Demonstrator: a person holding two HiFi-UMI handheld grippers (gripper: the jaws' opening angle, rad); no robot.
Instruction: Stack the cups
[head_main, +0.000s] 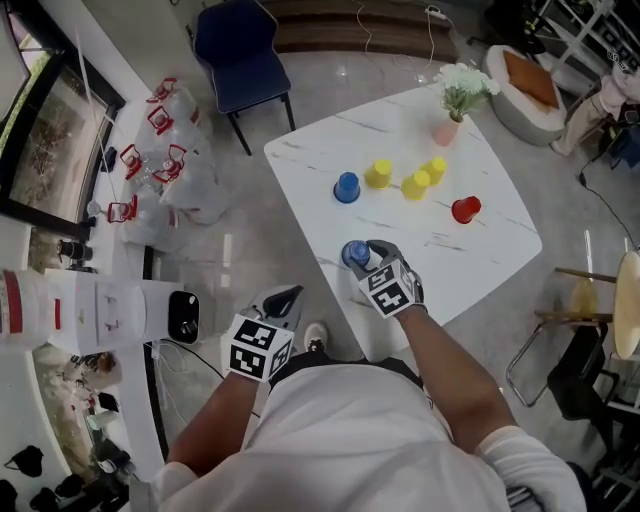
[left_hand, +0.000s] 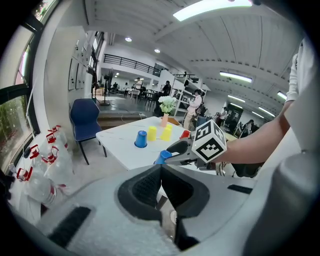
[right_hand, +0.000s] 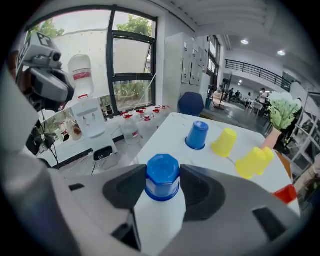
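My right gripper (head_main: 362, 256) (right_hand: 162, 182) is shut on an upturned blue cup (head_main: 353, 252) (right_hand: 162, 176) at the near edge of the white marble table (head_main: 470, 270); its pads touch both sides of the cup. The left gripper view shows this cup (left_hand: 162, 157) between the right gripper's fingers. Farther back stand another blue cup (head_main: 346, 187) (right_hand: 197, 135), a yellow cup (head_main: 378, 174) (right_hand: 224, 142), two yellow cups lying together (head_main: 423, 178) (right_hand: 254, 161) and a red cup (head_main: 465, 209). My left gripper (head_main: 285, 298) (left_hand: 160, 169) hangs off the table to the left, shut and empty.
A pink vase of white flowers (head_main: 447, 128) stands at the table's far corner. A blue chair (head_main: 240, 55) is beyond the table. Water bottles in bags (head_main: 160, 160) and a water dispenser (head_main: 110, 315) line the left wall. A stool (head_main: 560, 330) is at right.
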